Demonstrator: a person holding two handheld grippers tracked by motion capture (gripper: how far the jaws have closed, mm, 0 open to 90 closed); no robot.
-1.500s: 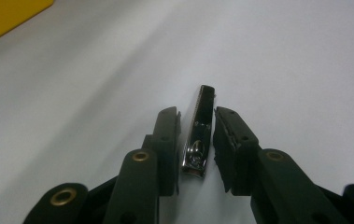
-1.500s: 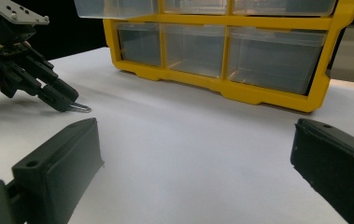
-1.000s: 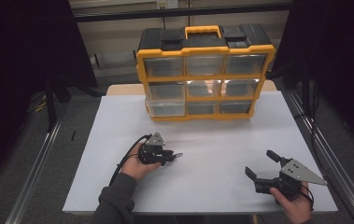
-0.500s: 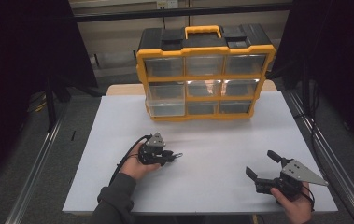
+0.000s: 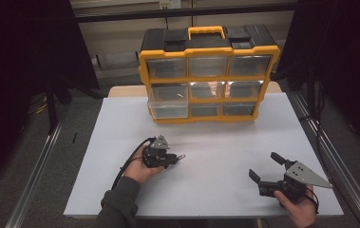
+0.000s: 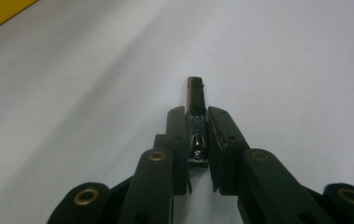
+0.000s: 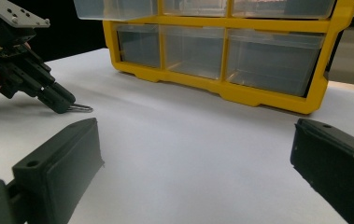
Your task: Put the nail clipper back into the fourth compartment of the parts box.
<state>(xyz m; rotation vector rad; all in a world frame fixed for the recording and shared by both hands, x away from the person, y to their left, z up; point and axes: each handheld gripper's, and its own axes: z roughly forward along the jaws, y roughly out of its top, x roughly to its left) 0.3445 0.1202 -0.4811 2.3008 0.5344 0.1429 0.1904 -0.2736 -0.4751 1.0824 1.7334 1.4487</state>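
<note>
I'm squeezing my left gripper [image 6: 197,122] the last bit tighter, and its jaws are now clamping a small metal clip [image 6: 196,100] lying low on the white table [image 5: 225,142], so I judge the pickup secured. My right gripper [image 5: 267,167] is waiting wide open and empty, with the yellow drawer organizer [image 5: 208,71] beyond, its lower-left drawer [image 5: 169,102] pulled out.

Your high view looks forward and down from above the near edge, taking in the whole white table [image 5: 215,180] and the yellow drawer organiser [image 5: 208,71] at the far side; your left gripper view sits close over the tabletop; your right gripper view looks low across it, sharing that organiser [image 7: 221,56].
</note>
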